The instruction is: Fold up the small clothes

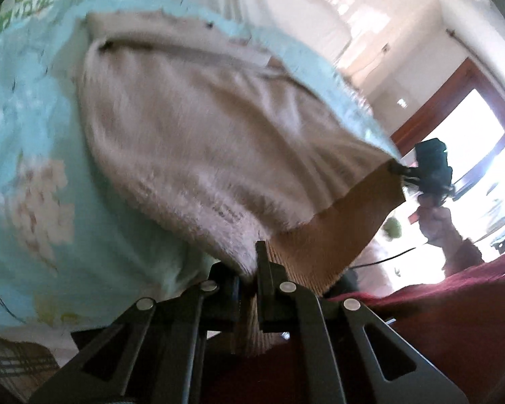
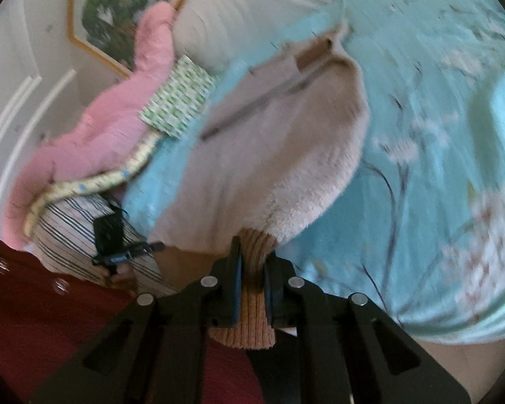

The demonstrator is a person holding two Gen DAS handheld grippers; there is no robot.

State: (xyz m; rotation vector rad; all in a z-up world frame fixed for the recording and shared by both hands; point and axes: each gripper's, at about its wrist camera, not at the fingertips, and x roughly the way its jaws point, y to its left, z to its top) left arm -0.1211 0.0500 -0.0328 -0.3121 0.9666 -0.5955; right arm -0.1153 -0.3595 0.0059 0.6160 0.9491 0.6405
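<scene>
Bedroom setting: pale walls, a framed picture [image 2: 117, 10], and a bed spread with a light-blue floral bedsheet [image 1: 33, 141]. Item one, far left of the right wrist view: a pink plush blanket [image 2: 94, 128] heaped against a white pillow [image 2: 232, 17], with a green-patterned cloth [image 2: 178, 101] and a striped cushion [image 2: 63, 235] beside it, well apart from the work. Item two, centre of the bed: a beige fleece garment [image 1: 191, 128] with a ribbed tan hem [image 2: 252, 316] (seemingly a small zipped jacket, though blur hides detail), lying mostly flat on the sheet, its near edge lifted off it. Item three: left claw [image 1: 249, 276], clenched on the fleece and rib at one hem corner. Item four: right claw [image 2: 252, 269], clenched on the ribbed hem, fabric pinched between its blue pads [image 2: 236, 289]; it also shows in the left wrist view [image 1: 395, 168], gripping the far hem corner. Handling note, as a judgement: the step in hand appears to be raising the hem for a fold toward the collar. Keep both corners level and the hem taut between them, carry it straight over the body, and lay it edge to edge before releasing, lest the thick pile bunch or slide.
</scene>
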